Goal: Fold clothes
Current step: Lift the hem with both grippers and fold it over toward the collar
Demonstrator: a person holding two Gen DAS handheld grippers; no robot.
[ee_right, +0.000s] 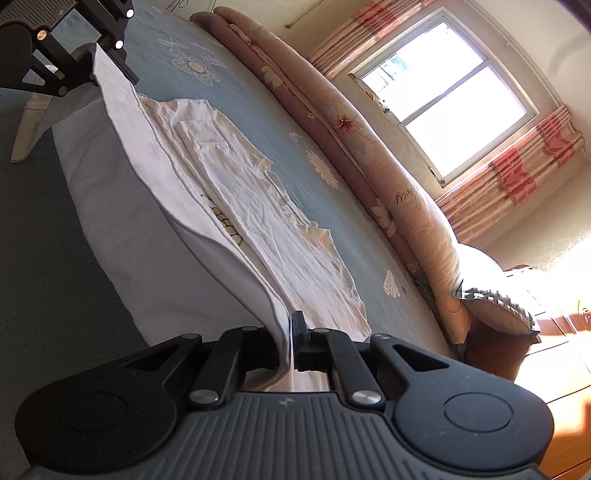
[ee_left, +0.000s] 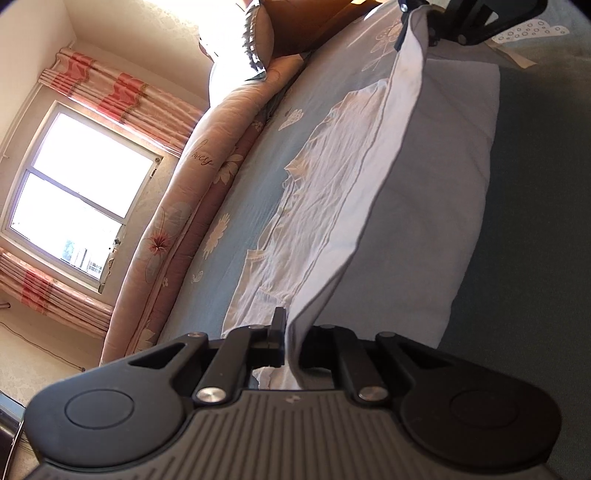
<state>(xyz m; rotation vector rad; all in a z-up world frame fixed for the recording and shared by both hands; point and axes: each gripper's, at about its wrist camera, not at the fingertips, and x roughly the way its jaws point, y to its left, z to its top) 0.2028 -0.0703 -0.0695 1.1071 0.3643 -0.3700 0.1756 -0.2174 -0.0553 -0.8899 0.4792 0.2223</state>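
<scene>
A: What is the thing we are folding here?

B: It is a white, thin, wrinkled cotton garment (ee_left: 332, 177) that lies on the light blue bedsheet with white flower prints (ee_left: 258, 177). One long edge of the garment is lifted off the bed, and the rest lies flat on the sheet, toward the window (ee_left: 74, 192) side.

A: How do you think it will handle?

B: I judge it is very light and soft, with no stiffness. It hangs and bends between the two holding points, so it will sag in the middle if they come close together. It is not fragile, but the thin cloth may slip out of a weak pinch.

A: Where is it good to hold?

B: At the two ends of the lifted edge, on the hem, well apart, so that the edge stays nearly straight.

A: And the jaws?

B: The left gripper (ee_left: 286, 341) is almost fully closed, and it pinches the near end of the edge. In the left wrist view the right gripper (ee_left: 436, 27) is at the far end. The right gripper's own view shows it nearly closed on the cloth too. Each has nothing other than the garment. A rolled pink flowered quilt (ee_right: 369, 147) lies beyond, not touched.
</scene>
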